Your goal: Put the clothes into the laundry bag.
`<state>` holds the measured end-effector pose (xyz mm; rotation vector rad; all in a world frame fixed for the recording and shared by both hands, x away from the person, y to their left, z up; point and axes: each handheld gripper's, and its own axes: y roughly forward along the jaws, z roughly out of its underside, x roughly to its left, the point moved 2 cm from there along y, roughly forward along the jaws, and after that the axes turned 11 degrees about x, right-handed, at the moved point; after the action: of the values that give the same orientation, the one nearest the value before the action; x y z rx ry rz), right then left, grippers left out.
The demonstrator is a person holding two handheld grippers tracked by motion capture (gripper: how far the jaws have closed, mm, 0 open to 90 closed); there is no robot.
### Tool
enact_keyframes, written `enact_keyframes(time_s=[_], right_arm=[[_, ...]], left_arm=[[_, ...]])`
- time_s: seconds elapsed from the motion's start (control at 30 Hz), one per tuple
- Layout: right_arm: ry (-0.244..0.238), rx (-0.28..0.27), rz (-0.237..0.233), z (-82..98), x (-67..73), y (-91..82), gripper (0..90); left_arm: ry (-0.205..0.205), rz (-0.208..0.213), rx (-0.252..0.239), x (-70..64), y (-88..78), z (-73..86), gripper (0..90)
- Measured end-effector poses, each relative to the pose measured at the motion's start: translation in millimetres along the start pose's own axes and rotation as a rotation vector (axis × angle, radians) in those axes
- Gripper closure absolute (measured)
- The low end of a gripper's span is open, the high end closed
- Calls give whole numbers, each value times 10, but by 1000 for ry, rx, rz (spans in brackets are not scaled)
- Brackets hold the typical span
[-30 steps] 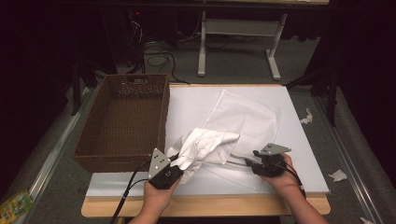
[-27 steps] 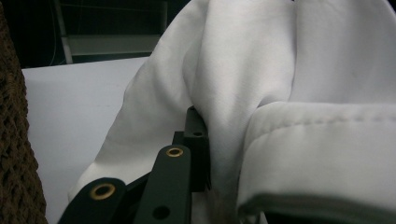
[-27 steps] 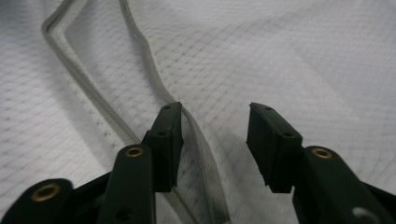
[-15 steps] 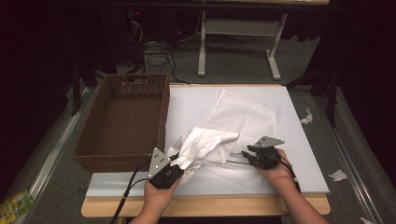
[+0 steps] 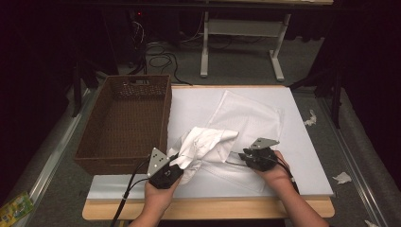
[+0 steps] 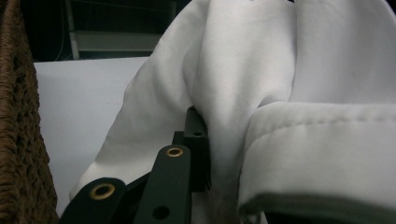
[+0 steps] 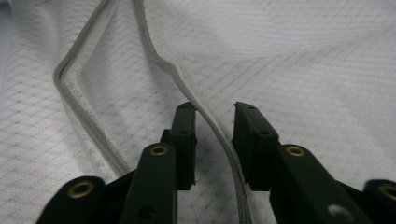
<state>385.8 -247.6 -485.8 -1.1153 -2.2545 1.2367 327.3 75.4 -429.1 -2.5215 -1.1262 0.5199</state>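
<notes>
White surface [image 5: 302, 156] carries everything; wicker basket [image 5: 124, 123] is the landmark, standing on the surface's left part. Just right of the basket lies a white mesh bag [image 5: 250, 118], spread flat, thin and see-through, with a grey zipper edge [image 7: 219, 140] along its near opening. Between basket and bag's near corner a white cloth [image 5: 203, 144] is bunched up, close to the basket's near right corner, lifted off the surface.

Cloth looks light, soft and floppy, no stiffness, will sag and slide out of a shallow pinch; best taken at a thick fold or the stitched hem [image 6: 327, 121]. Bag is equally limp and slippery; the zipper edge is the only firm line, so grab there to hold the mouth open.

Left gripper [image 5: 177, 163], nearest the basket, is clamped on a fold of the cloth. Right gripper [image 7: 214, 126], farther right from the basket, has just been closing; jaws straddle the zipper edge, gaps visible both sides, not yet pinching.
</notes>
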Motion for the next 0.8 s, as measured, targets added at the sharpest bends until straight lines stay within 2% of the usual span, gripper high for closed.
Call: enact_keyframes(time_s=[0.03, 0.1, 0.17, 0.23, 0.27, 0.4, 0.43, 0.57, 0.6, 0.7, 0.73, 0.8], right_arm=[[-4, 1, 1, -3, 12, 5, 741], [-9, -7, -3, -13, 14, -27, 884], [-2, -21, 0, -22, 2, -45, 891], [25, -46, -13, -56, -39, -98, 893], [53, -86, -9, -105, -65, -162, 892], [56, -120, -3, -186, -99, -267, 892], [72, -150, -7, -224, -125, -337, 892], [71, -172, -6, -232, -152, -391, 892], [80, -176, -10, -223, -172, -416, 892], [98, -189, -18, -216, -194, -436, 892], [112, -206, -24, -208, -204, -476, 892], [108, -217, -25, -204, -207, -510, 892]], left_arm=[[-4, 0, 0, -2, -2, 2, 771], [12, 2, 2, -22, -13, 10, 771], [18, 3, 6, -27, -12, 10, 771], [18, 2, 9, -31, 2, 12, 771], [17, 0, 16, -40, 19, 20, 771], [17, 3, 42, -71, 61, 60, 771], [21, 6, 63, -94, 94, 82, 771], [44, -1, 98, -145, 173, 113, 771], [49, 3, 124, -176, 242, 132, 771], [39, -1, 148, -212, 318, 148, 771], [50, -6, 165, -250, 364, 152, 771], [59, -15, 181, -287, 401, 147, 770]])
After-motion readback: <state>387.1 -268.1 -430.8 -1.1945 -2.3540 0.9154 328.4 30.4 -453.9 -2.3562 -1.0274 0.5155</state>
